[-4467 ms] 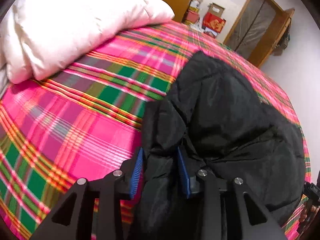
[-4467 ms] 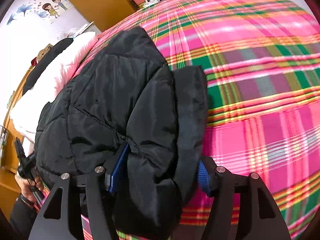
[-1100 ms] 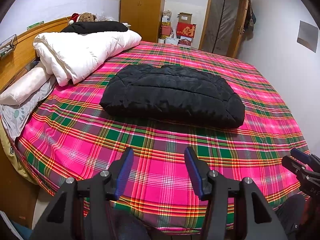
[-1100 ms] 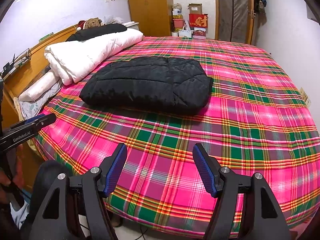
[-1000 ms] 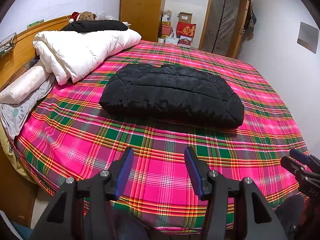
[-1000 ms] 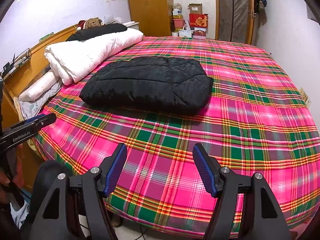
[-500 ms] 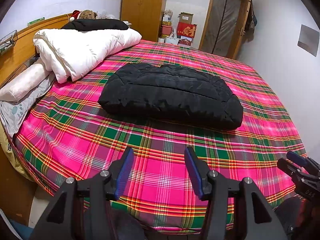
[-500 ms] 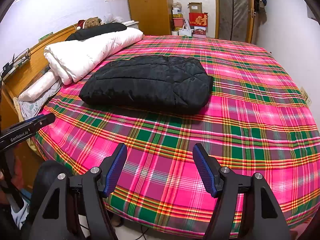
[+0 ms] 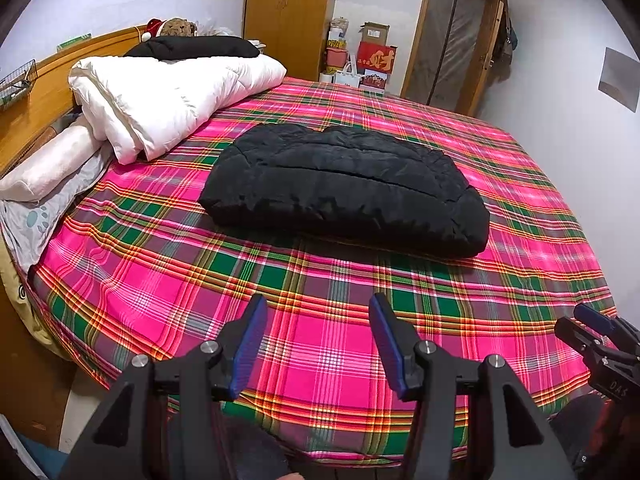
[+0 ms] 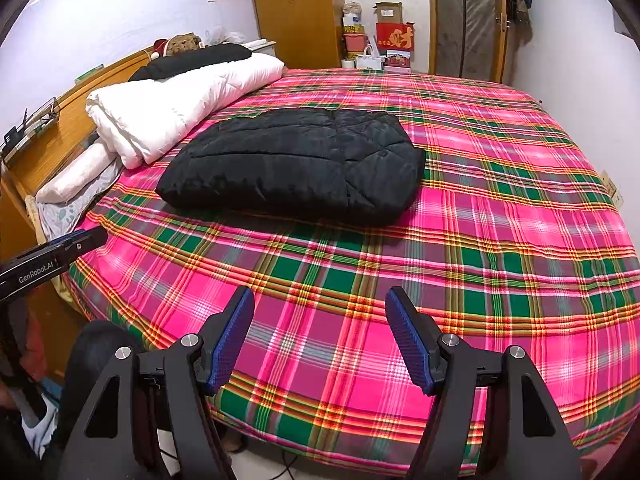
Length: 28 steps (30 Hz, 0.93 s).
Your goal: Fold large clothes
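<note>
Both claws, left claw (image 9: 318,346) and right claw (image 10: 320,340), are hanging open and empty over the bed's (image 9: 520,248) near edge. Folded black jacket (image 9: 344,190) is lying mid-bed, well ahead of both, long axis running crosswise; neither hand is looking clearly nearer.

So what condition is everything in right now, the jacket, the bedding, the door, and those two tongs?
black jacket: folded into a flat bundle, lying free on the plaid bedspread.
white duvet: folded, piled by the headboard.
left tongs: open, empty, over the near bed edge.
right tongs: open, empty, clear of the jacket.
wardrobe: doors shut.
room door: swung open.
</note>
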Motion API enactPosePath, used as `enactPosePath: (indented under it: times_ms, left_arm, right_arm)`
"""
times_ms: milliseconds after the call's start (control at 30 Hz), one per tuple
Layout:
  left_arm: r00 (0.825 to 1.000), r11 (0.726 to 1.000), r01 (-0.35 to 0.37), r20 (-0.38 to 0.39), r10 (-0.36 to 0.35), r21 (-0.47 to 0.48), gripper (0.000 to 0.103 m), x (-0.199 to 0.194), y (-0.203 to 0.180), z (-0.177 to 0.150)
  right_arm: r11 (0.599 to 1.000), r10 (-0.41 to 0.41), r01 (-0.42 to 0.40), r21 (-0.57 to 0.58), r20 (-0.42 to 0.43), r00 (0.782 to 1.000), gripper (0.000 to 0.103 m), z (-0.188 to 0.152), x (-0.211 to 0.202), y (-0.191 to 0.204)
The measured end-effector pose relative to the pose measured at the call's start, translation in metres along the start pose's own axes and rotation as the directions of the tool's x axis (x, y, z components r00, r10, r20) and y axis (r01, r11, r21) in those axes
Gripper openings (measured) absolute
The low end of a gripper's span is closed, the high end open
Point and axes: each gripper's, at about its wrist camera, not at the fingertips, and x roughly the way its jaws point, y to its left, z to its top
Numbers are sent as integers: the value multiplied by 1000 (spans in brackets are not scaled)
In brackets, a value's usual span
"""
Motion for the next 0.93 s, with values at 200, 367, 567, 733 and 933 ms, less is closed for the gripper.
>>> enactPosePath:
  times_ms: [200,367,567,733,933]
  left_arm:
    - [1000,1000,-1,-9,1,-6,55,1,-1,2]
    - [1000,1000,3,-14,-2,3,55,2,-3,1]
    - [1000,1000,-1,-10,1,10,55,2,-6,1]
    - [1000,1000,1,-8,-1,2,55,2,-5,1]
    - [1000,1000,-3,-3,3,-7,55,3,-6,1]
  right_arm:
    - [1000,-4,4,8,-5,1000,68,0,1,-1]
    - [1000,-8,8,10,-9,1000,68,0,2,-1]
    - [1000,-8,8,12,-9,1000,68,0,2,-1]
    - [1000,-8,8,14,-5,1000,68,0,1,-2]
    - [1000,-8,8,17,-5,1000,68,0,0,-3]
